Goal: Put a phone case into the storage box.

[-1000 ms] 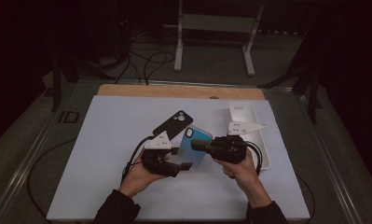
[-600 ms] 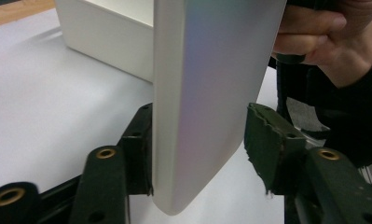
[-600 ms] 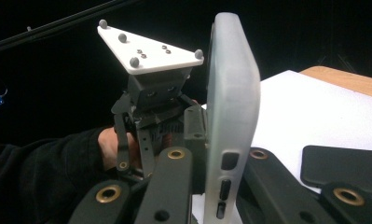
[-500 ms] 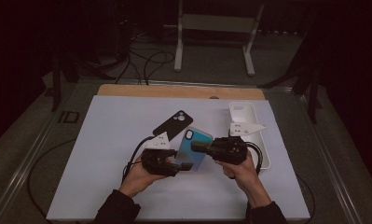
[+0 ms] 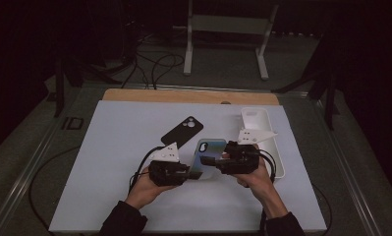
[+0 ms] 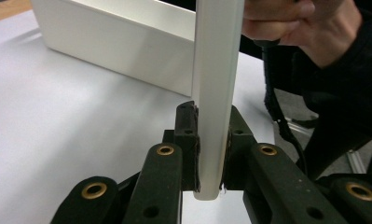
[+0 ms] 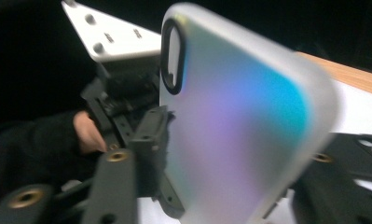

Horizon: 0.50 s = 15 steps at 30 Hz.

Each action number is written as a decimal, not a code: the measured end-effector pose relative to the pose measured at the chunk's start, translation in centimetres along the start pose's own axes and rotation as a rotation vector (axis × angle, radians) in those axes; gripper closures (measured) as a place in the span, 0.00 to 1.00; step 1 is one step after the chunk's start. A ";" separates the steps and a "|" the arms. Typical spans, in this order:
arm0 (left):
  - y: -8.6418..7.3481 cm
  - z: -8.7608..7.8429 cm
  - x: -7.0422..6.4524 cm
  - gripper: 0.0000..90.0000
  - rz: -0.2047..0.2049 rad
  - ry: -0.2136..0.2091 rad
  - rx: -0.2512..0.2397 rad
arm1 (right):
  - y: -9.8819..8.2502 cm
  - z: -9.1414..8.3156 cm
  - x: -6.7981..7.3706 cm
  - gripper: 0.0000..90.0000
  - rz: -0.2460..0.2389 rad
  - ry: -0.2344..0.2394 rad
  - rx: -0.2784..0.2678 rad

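Iridescent phone case [image 5: 204,158] held upright above the white surface [image 5: 115,147], left tongs [image 6: 210,154] just closed and clamped on its lower edge, right tongs [image 5: 210,161] just loosened, standing apart around it, black case [image 5: 182,132] lying behind.

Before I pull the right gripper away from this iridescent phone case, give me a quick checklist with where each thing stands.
1. left gripper clamped on the iridescent phone case: ok, its jaws have just been closing and both pads press the edge.
2. right gripper let go: cannot tell; its jaws have just been opening, yet the case sits between them.
3. Case off the white mat: ok, held on edge.
4. black phone case out of the way: ok, lying apart.
5. white tray out of the way: ok, beside the right hand.
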<state>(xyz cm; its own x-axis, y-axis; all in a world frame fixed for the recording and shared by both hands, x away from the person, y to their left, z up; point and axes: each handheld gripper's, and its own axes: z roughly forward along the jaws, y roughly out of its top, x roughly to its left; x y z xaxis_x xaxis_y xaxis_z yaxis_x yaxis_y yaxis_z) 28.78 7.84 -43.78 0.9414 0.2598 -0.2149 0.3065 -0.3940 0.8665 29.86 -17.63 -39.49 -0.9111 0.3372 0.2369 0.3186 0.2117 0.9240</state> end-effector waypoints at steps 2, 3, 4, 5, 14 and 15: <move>0.0 -0.1 0.1 0.90 -0.003 0.017 0.000 | 0.0 0.1 0.2 0.46 -0.008 -0.014 0.014; 0.0 -0.2 0.1 0.90 -0.005 0.024 -0.002 | 0.0 0.3 0.4 0.38 -0.018 -0.042 0.029; 0.1 -0.2 0.1 0.90 -0.003 0.035 -0.003 | 0.0 0.3 0.4 0.32 -0.023 -0.069 0.032; 0.1 -0.3 0.0 0.90 -0.006 0.047 -0.004 | 0.0 0.3 0.4 0.32 -0.023 -0.069 0.032; -0.1 -0.6 0.2 0.90 -0.018 0.142 -0.002 | 0.1 0.2 0.6 0.12 -0.012 -0.190 0.041; -0.2 -0.6 0.2 0.90 -0.022 0.154 -0.004 | 0.1 0.2 0.7 0.11 -0.007 -0.200 0.041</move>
<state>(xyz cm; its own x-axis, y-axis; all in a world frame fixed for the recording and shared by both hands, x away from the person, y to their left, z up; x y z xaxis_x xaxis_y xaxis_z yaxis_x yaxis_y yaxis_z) 28.80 8.45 -43.70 0.9020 0.4000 -0.1623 0.3256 -0.3835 0.8642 29.36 -17.20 -39.26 -0.8448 0.5099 0.1624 0.3262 0.2501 0.9116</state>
